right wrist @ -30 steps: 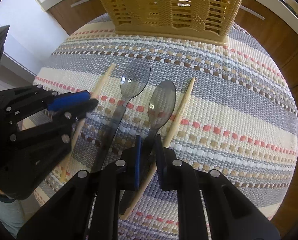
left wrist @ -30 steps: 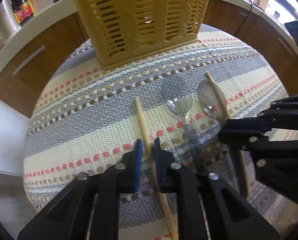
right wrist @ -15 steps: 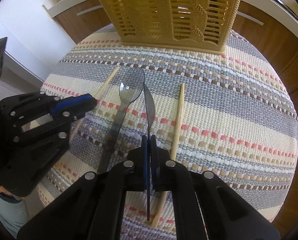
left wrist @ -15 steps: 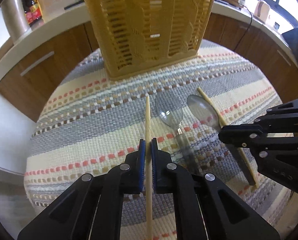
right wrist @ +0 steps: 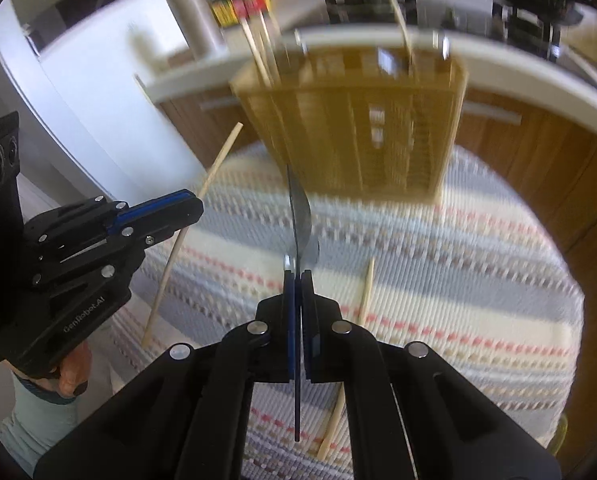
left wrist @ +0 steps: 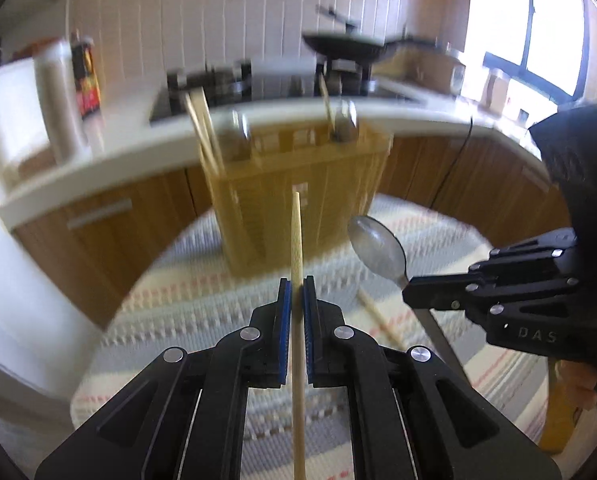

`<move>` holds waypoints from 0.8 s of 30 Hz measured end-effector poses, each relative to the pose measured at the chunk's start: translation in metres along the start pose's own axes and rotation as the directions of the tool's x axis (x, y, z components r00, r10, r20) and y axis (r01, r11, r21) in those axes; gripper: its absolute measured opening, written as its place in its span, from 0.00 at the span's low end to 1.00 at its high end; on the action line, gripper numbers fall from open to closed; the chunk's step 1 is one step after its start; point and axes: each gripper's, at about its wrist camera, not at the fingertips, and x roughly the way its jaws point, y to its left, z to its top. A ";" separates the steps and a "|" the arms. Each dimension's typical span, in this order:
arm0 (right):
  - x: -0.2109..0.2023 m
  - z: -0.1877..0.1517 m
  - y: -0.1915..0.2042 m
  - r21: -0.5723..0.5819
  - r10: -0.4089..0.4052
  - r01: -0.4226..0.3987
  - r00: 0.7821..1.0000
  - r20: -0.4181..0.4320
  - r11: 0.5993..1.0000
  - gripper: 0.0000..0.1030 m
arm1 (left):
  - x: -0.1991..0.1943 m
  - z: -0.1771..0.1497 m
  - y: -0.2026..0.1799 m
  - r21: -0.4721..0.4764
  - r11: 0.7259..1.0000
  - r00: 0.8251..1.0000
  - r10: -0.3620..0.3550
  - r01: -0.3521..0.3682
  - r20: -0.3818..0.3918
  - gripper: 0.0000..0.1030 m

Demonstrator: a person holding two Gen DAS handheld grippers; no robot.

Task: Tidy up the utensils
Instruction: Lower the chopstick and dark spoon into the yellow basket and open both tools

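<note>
The right tool (right wrist: 297, 280) clamps a clear spoon (right wrist: 301, 216) edge-on, pointing toward the yellow basket (right wrist: 362, 120); a chopstick (right wrist: 348, 360) lies just right of it.

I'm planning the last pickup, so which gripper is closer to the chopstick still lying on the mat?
Right. The right gripper holds the spoon above the mat, just beside the lying chopstick. The left gripper, holding its own chopstick, is farther over.

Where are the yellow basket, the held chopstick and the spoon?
yellow basket (left wrist: 298, 184): left wrist view, front wall.
chopstick (left wrist: 296, 240): left wrist view, shaft above the fingers.
spoon (left wrist: 376, 250): left wrist view, bowl.
</note>
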 end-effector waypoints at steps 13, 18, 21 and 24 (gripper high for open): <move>-0.069 0.071 0.000 -0.060 -0.047 0.077 0.920 0.389 0.995 0.02 | -0.037 0.091 0.027 -0.119 0.990 0.919 -0.017 0.069 0.395 0.04; -0.079 0.097 -0.022 -0.014 -0.092 0.114 0.859 0.503 0.993 0.02 | -0.022 0.108 0.034 -0.151 0.985 0.875 0.000 0.083 0.485 0.04; -0.075 0.107 -0.028 -0.011 -0.089 0.114 0.830 0.551 0.993 0.02 | -0.010 0.116 0.036 -0.163 0.985 0.857 0.035 0.058 0.515 0.04; -0.066 0.114 -0.031 -0.038 -0.108 0.161 0.800 0.590 0.986 0.02 | 0.006 0.121 0.033 -0.145 0.989 0.848 0.059 0.021 0.526 0.04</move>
